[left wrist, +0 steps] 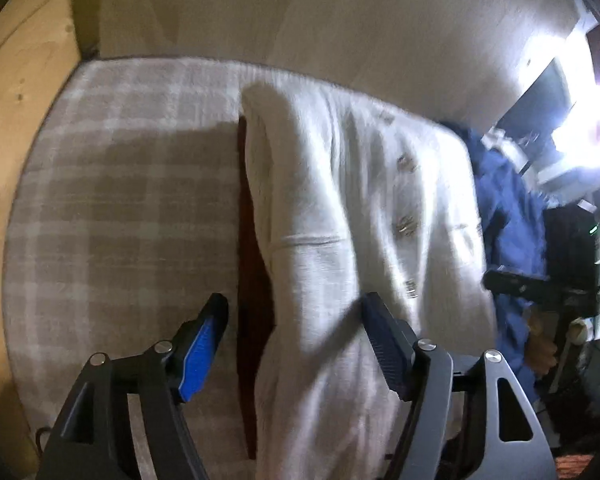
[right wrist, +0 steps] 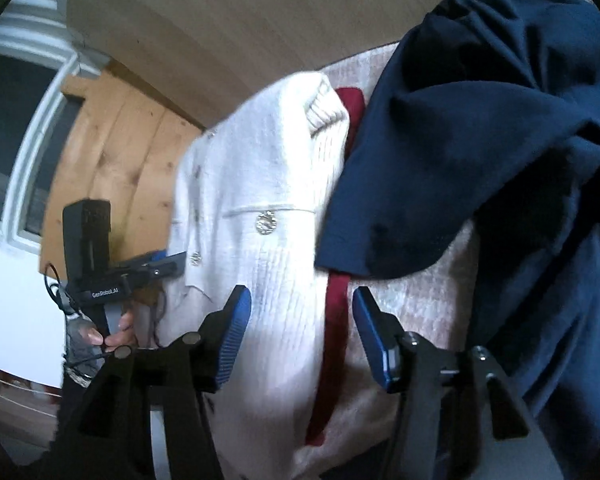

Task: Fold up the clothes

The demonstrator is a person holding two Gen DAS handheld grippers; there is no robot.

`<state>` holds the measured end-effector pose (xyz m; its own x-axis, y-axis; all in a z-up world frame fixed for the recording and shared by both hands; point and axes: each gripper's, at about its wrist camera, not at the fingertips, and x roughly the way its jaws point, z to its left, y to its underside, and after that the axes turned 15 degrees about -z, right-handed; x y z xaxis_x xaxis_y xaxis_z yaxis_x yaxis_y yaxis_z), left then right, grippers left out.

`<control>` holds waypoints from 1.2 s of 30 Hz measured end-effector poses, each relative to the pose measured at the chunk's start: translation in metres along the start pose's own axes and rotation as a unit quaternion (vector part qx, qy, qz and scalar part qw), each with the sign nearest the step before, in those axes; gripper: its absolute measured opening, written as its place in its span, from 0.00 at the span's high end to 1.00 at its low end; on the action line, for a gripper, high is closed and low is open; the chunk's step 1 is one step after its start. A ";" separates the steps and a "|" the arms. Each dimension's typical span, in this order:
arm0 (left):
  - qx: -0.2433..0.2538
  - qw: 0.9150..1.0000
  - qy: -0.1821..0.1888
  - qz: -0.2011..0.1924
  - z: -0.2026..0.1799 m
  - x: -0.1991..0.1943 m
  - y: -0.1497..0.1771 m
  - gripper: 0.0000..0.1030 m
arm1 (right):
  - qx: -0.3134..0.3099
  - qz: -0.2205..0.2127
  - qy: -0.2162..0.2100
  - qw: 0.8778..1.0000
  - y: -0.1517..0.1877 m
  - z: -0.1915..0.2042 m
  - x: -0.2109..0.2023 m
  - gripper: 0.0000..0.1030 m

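White cardigan [left wrist: 340, 220] lies folded on plaid bed cover [left wrist: 120, 200], navy garment [right wrist: 480, 140] at its far-side edge. L gripper [left wrist: 294, 320] & R gripper [right wrist: 302, 320]: jaws apart, nothing held.

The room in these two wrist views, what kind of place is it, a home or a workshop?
Most likely a home, perhaps a bedroom. A white buttoned cardigan lies on a plaid cover beside a heap of navy clothes, with pine boards and a white-framed window behind.

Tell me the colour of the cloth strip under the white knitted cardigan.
Dark red strip, clearest in the right wrist view, beside the white knitted cardigan.
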<state>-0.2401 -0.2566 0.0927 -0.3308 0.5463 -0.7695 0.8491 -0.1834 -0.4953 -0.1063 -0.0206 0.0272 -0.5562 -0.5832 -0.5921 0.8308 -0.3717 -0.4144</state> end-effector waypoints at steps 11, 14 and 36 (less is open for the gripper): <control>0.054 0.998 -0.030 0.033 -0.025 0.025 0.016 0.26 | -0.071 0.012 0.050 0.996 0.013 0.012 0.007 0.49; 0.078 0.996 -0.029 0.029 -0.035 0.032 0.019 0.15 | -0.100 0.017 0.051 0.994 0.013 0.017 0.014 0.46; 0.090 0.996 -0.013 -0.019 -0.069 0.037 0.025 0.34 | -0.087 0.026 -0.002 0.996 0.009 0.024 0.036 0.64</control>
<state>-0.2020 -0.1846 0.0799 -0.3742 0.5351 -0.7574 0.7491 -0.3071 -0.5870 -0.1184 -0.0621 0.0188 -0.5123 -0.6016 -0.6129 0.8418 -0.2105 -0.4970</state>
